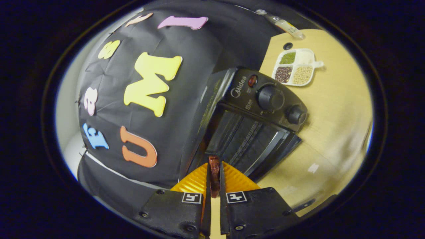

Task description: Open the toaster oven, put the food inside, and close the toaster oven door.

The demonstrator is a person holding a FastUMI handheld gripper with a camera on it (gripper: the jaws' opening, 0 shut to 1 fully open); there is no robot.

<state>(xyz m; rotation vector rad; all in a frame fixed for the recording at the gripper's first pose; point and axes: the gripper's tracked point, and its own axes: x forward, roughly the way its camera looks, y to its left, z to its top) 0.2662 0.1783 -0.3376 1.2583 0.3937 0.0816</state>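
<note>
Wooden table (332, 109) holds toaster oven (252, 126); gripper (214, 177) clamped on food (214, 172).

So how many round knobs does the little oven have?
2. On the toaster oven, the bigger knob sits beside the red light, and the smaller knob sits past it. The gripper is shut on the food.

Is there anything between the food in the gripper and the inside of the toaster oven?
Nothing visible. The gripper is shut on the food, the door is open, and the oven cavity lies just ahead.
</note>
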